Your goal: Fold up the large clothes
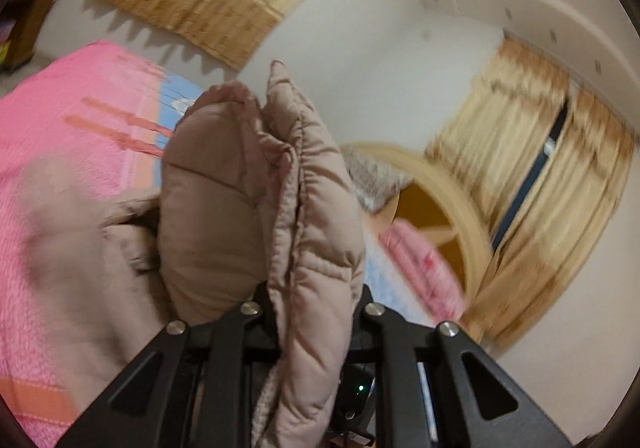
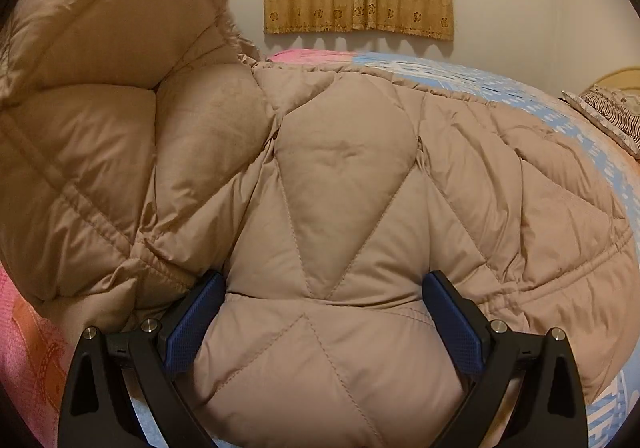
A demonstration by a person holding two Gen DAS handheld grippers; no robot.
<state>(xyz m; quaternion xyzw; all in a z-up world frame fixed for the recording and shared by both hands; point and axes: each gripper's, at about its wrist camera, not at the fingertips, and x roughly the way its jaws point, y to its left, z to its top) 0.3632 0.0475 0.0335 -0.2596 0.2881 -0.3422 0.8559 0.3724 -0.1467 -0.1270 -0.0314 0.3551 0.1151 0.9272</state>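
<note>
While the left wrist view tilts across the room, the left gripper point(image 1: 316, 312) has its jaws drawn in tight on a bunched edge of the quilted tan puffer coat point(image 1: 248, 184), which stands up just ahead of the claw and blocks most of what lies beyond; its pads are hidden in the fabric. To the claw's left the rest of the coat trails down onto a pink bedspread point(image 1: 52, 128), and gold curtains point(image 1: 532, 168) hang off to its right. From the right wrist view, the right gripper point(image 2: 324, 324) stands wide, its blue pads point(image 2: 196, 324) pressing into either side of a fat bulge of the same puffer coat point(image 2: 344, 176), which spreads ahead of the claw across the bed point(image 2: 480, 80); the lifted part rears up to the claw's left. I judge this the first fold: one side raised while the other is pinned. Next, that raised edge wants carrying over the body and laying down square. No brand, label or writing can be read.
</note>
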